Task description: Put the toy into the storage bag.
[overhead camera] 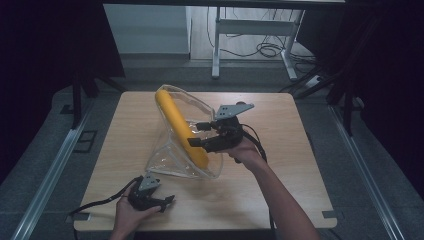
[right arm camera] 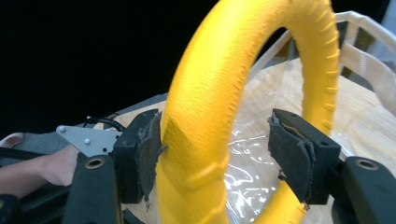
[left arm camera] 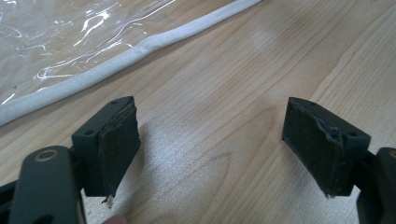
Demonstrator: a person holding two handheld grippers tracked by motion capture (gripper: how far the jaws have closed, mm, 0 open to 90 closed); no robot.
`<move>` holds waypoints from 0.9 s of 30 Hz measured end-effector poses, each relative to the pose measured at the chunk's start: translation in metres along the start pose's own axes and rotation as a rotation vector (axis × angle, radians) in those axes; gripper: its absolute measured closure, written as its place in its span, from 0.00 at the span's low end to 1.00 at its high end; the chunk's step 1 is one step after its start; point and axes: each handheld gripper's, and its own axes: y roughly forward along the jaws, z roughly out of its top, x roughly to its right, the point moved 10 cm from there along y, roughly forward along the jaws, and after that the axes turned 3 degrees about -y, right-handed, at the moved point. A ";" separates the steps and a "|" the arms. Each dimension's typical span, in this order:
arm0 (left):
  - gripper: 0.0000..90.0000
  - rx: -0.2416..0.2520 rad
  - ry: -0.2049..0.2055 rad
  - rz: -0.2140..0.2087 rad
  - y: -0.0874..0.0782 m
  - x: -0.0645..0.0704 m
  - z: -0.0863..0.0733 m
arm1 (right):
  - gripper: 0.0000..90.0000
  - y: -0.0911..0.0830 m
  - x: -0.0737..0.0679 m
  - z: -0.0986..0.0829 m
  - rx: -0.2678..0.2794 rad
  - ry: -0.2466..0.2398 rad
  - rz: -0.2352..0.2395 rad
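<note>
The left gripper (overhead camera: 167, 201) rests at the near edge of the wooden table (overhead camera: 280, 115), nearer the person than the clear bag (overhead camera: 172, 160) and just short of the bag's near corner. In the left gripper view its jaws stand wide apart with only bare tabletop between the pads (left arm camera: 116, 144). The bag's white seam (left arm camera: 116, 58) runs beyond the jaw tips, apart from them, with clear film behind it.

The yellow ring (overhead camera: 181, 127) stands on edge inside the clear bag, at the middle of the table. It leans, its top at the bag's far left and its lower end at the bag's near right.

The right gripper (overhead camera: 196, 142) reaches the bag from the bag's right side, level with the lower part of the ring. In the right gripper view its jaws are spread and straddle the ring's tube (right arm camera: 210, 116). One pad (right arm camera: 149, 154) touches or nearly touches the tube; the other pad (right arm camera: 292, 158) stands clear of it, with a gap between. The jaws are not clamped.

The bag's film lies behind the ring on the table. The bag's white-edged rim (right arm camera: 369, 56) rises beyond the ring's far arc.

Past the table's far edge stand a white frame leg (overhead camera: 216, 45) and loose cables (overhead camera: 270, 50) on the floor.
</note>
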 end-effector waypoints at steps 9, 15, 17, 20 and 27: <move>0.21 0.000 0.000 0.002 0.000 0.000 0.000 | 0.40 -0.018 0.006 -0.005 0.028 0.001 -0.040; 0.21 -0.001 0.000 0.001 0.001 0.000 0.000 | 0.40 -0.029 0.015 -0.012 0.031 0.010 -0.077; 0.21 -0.001 0.000 0.002 0.001 0.000 0.000 | 0.40 -0.034 0.019 -0.016 0.034 0.016 -0.089; 0.21 -0.001 -0.001 0.001 0.001 0.000 0.000 | 0.40 -0.037 0.022 -0.019 0.030 0.019 -0.103; 0.21 -0.003 0.001 0.000 0.001 0.000 0.000 | 0.40 -0.044 0.029 -0.028 0.024 0.032 -0.126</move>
